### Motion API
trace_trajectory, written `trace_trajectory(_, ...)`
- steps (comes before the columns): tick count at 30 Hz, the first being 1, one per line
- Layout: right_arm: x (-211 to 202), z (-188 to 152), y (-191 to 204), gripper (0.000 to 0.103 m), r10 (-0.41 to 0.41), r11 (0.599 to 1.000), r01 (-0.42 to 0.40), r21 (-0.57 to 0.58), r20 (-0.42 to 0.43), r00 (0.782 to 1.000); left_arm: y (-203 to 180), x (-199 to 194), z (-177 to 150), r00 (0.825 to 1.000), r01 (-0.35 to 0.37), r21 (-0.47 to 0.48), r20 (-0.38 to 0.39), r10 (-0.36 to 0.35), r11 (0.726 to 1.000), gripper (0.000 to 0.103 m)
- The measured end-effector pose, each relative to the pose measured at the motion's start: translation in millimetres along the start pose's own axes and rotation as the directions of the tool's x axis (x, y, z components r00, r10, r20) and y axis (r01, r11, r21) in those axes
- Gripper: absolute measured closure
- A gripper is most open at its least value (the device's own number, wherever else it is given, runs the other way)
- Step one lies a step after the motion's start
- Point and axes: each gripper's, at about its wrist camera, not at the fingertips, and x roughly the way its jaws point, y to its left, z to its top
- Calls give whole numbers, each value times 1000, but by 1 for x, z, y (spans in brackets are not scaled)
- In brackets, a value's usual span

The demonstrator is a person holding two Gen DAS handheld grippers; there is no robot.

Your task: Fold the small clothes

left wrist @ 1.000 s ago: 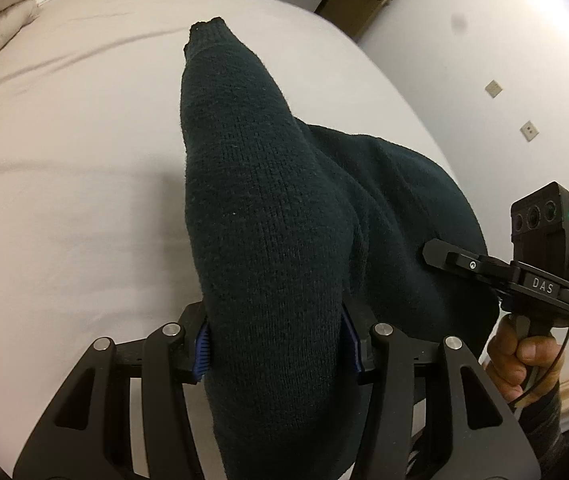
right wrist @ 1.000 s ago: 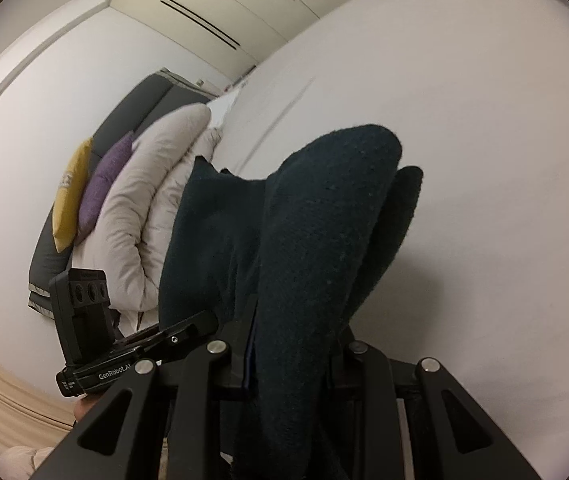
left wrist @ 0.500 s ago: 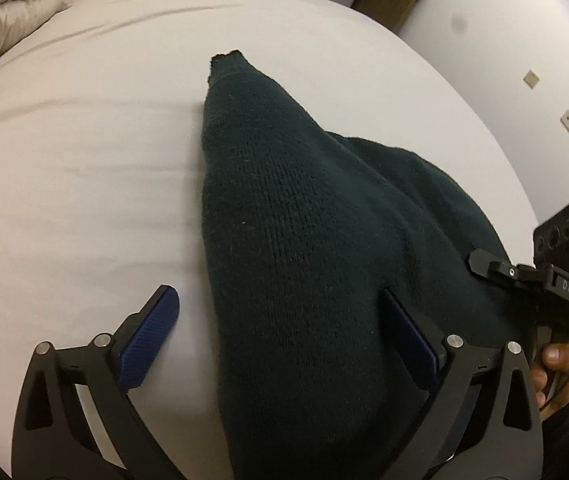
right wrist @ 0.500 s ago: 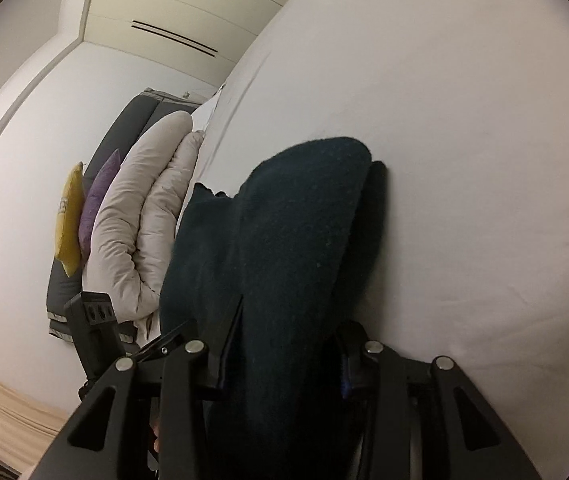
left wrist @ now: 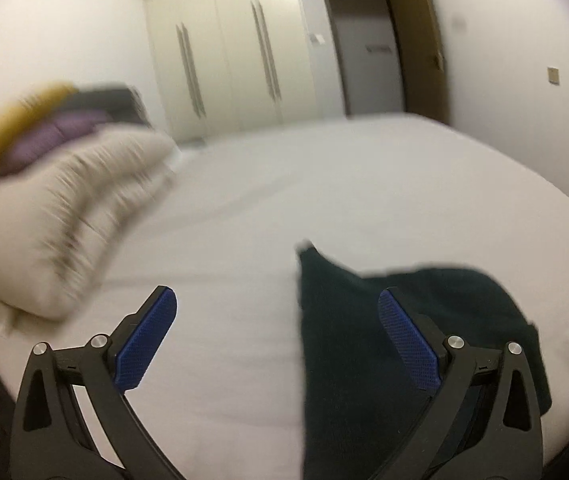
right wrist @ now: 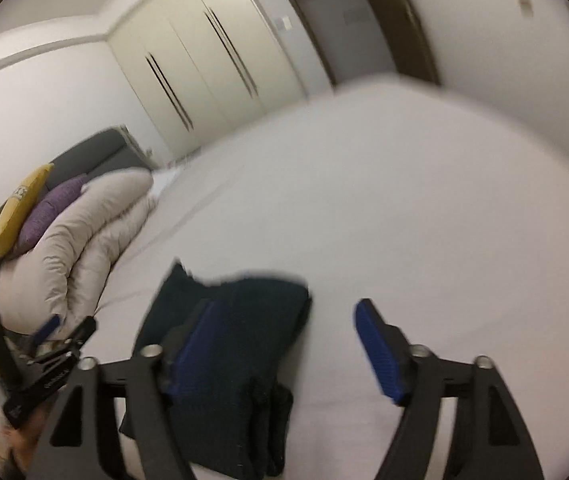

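Observation:
A dark green knit sweater (left wrist: pixel 348 340) lies folded on the white bed (left wrist: pixel 324 184). It also shows in the right wrist view (right wrist: pixel 240 352). My left gripper (left wrist: pixel 276 344) is open and empty, with its right finger over the sweater's left part. My right gripper (right wrist: pixel 284 356) is open and empty, with its left finger over the sweater and its right finger over bare sheet. The left gripper (right wrist: pixel 50 344) shows at the lower left of the right wrist view.
A rolled beige duvet (right wrist: pixel 84 248) lies at the left with a purple cushion (right wrist: pixel 50 212) and a yellow cushion (right wrist: pixel 16 216) against a grey headboard (right wrist: pixel 84 156). Wardrobe doors (left wrist: pixel 236 48) and a doorway (left wrist: pixel 368 56) stand beyond the bed.
Both grippers opened and let go of the sweater, which now lies flat on the bed. Both grippers pulled back and tilted up, so the room's far wall came into view.

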Motion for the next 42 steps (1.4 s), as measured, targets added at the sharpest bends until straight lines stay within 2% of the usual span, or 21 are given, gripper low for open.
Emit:
trace_trajectory(2, -35, 10, 15, 0, -5, 999, 10, -36, 133, 991, 40, -46, 20, 999, -37, 5, 21, 37, 999, 0)
trace_trajectory(4, -63, 17, 27, 0, -1, 998, 16, -58, 252, 968, 51, -81, 41, 998, -64, 7, 18, 64, 998, 0)
trace_trajectory(6, -93, 23, 39, 0, 9, 996, 24, -88, 361, 933, 60, -105, 53, 999, -47, -35, 18, 48, 998, 0)
trace_trajectory(8, -111, 28, 50, 0, 22, 994, 25, -111, 397, 917, 69, -119, 58, 1000, 1, -93, -15, -3, 996, 0)
trace_trajectory(10, -124, 34, 58, 0, 41, 992, 12, -127, 402, 915, 73, -132, 63, 998, 34, -127, -41, -39, 991, 0)
trace_trajectory(14, -137, 37, 71, 0, 24, 987, 35, -158, 356, 934, 74, -151, 65, 995, 61, -117, -69, -69, 991, 0)
trace_trajectory(17, -136, 29, 73, 0, -39, 983, 90, -157, 300, 953, 74, -145, 55, 990, 74, -113, -112, -87, 991, 0)
trace_trajectory(20, -118, 20, 69, 0, -138, 982, 160, -97, 201, 970, 76, -133, 39, 978, 113, -132, -162, -134, 985, 0)
trace_trajectory(23, -99, 8, 62, 0, -166, 985, 170, -40, 92, 982, 77, -114, 18, 966, 135, -149, -201, -164, 980, 0)
trace_trajectory(26, -87, -4, 65, 0, -183, 982, 184, -40, 34, 983, 76, -103, 6, 959, 133, -155, -230, -167, 979, 0)
trace_trajectory(31, -75, -19, 80, 0, -206, 972, 203, -115, -18, 978, 77, -91, -8, 949, 125, -200, -261, -176, 972, 0)
trace_trajectory(33, -70, -24, 85, 0, -205, 972, 198, -130, -43, 978, 73, -89, -9, 945, 130, -191, -272, -180, 973, 0)
trace_trajectory(37, -64, -35, 87, 0, -197, 974, 185, -131, -86, 977, 70, -93, -10, 955, 111, -159, -258, -150, 981, 0)
trace_trajectory(42, -56, -42, 93, 0, -201, 972, 184, -144, -110, 973, 68, -91, -16, 940, 136, -178, -288, -184, 974, 0)
